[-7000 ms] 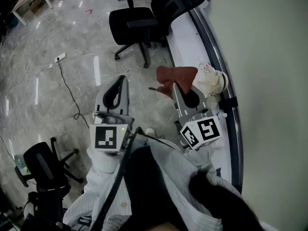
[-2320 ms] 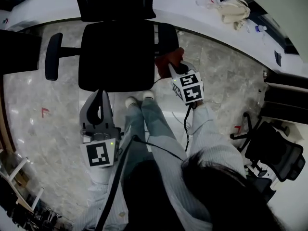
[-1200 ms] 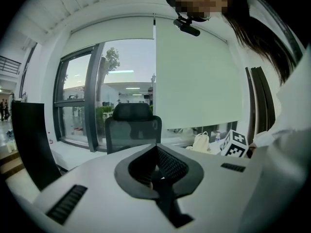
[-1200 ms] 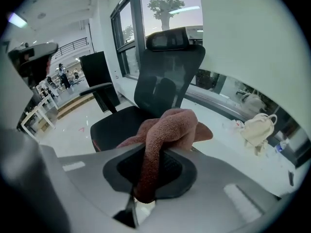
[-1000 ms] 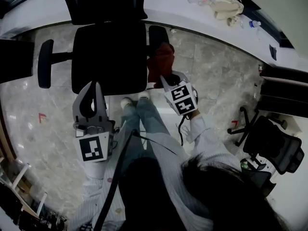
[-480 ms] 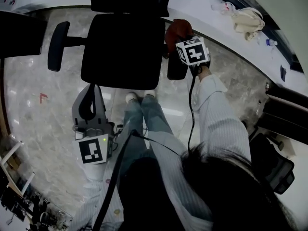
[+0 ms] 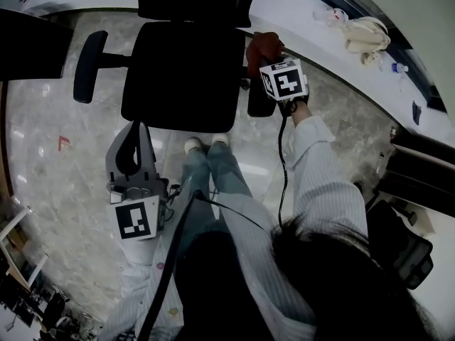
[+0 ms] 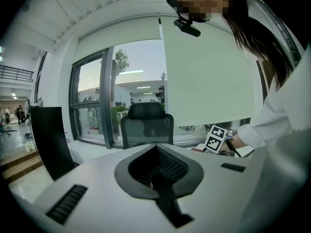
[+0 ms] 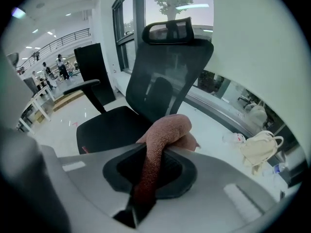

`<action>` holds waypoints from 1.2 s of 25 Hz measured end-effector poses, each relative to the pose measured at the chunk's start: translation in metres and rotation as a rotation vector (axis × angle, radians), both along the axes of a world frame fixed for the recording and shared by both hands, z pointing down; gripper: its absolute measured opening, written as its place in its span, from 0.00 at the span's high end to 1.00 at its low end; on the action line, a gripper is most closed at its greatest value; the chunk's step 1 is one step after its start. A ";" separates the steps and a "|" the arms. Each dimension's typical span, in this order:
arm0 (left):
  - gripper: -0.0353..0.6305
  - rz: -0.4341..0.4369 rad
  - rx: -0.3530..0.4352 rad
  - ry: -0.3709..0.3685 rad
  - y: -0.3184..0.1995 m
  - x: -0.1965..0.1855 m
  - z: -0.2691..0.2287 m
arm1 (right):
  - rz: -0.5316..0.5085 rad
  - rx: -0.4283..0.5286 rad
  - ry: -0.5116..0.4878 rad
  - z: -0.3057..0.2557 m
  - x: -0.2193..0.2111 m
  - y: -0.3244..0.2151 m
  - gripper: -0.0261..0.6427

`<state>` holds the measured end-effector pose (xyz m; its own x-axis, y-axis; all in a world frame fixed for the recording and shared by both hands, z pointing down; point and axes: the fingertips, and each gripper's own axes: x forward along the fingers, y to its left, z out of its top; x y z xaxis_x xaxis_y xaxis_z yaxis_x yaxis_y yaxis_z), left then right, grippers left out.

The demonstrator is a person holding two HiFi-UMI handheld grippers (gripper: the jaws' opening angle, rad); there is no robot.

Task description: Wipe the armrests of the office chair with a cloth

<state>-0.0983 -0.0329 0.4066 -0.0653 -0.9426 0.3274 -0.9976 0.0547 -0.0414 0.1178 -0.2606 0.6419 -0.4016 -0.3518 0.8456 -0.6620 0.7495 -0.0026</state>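
A black office chair (image 7: pixel 181 73) stands in front of me, its left armrest (image 7: pixel 89 55) bare. My right gripper (image 7: pixel 265 57) is over the right armrest (image 7: pixel 259 102), shut on a red-brown cloth (image 7: pixel 264 46) that rests at the armrest's far end. In the right gripper view the cloth (image 9: pixel 163 132) bulges out between the shut jaws of the right gripper (image 9: pixel 150 159), with the chair's seat (image 9: pixel 109 125) behind. My left gripper (image 7: pixel 134 130) hangs shut and empty near the seat's front left corner; from the left gripper (image 8: pixel 156 178) the chair (image 8: pixel 146 125) is seen ahead.
A white window ledge (image 7: pixel 313 45) runs behind the chair and carries a cream bag (image 7: pixel 366 34). Another dark chair (image 7: pixel 28 45) stands at the left and one more (image 7: pixel 405 247) at the lower right. The person's shoes (image 7: pixel 202 144) stand just before the seat.
The right gripper has slid the cloth along the right armrest, from its near end to its far end. The left gripper has stayed by the seat's front left.
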 end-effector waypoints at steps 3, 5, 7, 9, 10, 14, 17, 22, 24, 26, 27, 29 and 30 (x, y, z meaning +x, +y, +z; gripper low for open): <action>0.94 0.027 0.012 0.003 -0.004 0.008 -0.001 | -0.084 -0.021 -0.035 -0.010 0.009 0.064 0.90; 0.94 0.045 0.021 0.010 -0.008 0.014 -0.004 | -0.130 -0.033 -0.054 -0.018 0.016 0.108 0.90; 0.94 0.063 0.032 0.010 -0.009 0.020 -0.008 | -0.152 -0.028 -0.069 -0.025 0.023 0.141 0.90; 0.94 0.074 0.036 0.008 -0.009 0.023 -0.011 | -0.150 -0.010 -0.078 -0.028 0.029 0.158 0.90; 0.94 0.077 0.036 0.007 -0.008 0.025 -0.012 | -0.145 -0.007 -0.081 -0.028 0.031 0.161 0.90; 0.94 0.077 0.032 0.002 -0.003 0.027 -0.015 | -0.114 -0.018 -0.074 -0.022 0.034 0.136 0.90; 0.94 0.059 0.020 -0.005 0.005 0.023 -0.012 | -0.083 0.000 -0.041 -0.009 0.029 0.085 0.90; 0.94 0.016 -0.005 -0.021 0.018 0.005 -0.006 | 0.016 0.011 0.016 0.008 0.015 -0.004 0.90; 0.94 -0.006 -0.009 -0.028 0.023 -0.006 -0.006 | 0.074 -0.001 0.033 0.009 0.012 -0.028 0.90; 0.94 -0.026 -0.006 -0.032 0.027 -0.016 -0.008 | 0.108 -0.014 0.048 0.009 0.010 -0.038 0.90; 0.94 -0.033 -0.002 -0.033 0.028 -0.020 -0.010 | 0.117 -0.018 0.049 0.008 0.010 -0.038 0.90; 0.94 -0.036 0.007 -0.032 0.029 -0.023 -0.012 | 0.117 -0.011 0.045 0.006 0.011 -0.028 0.90; 0.94 -0.031 0.012 -0.030 0.027 -0.023 -0.014 | 0.106 -0.004 0.041 0.004 0.012 -0.019 0.90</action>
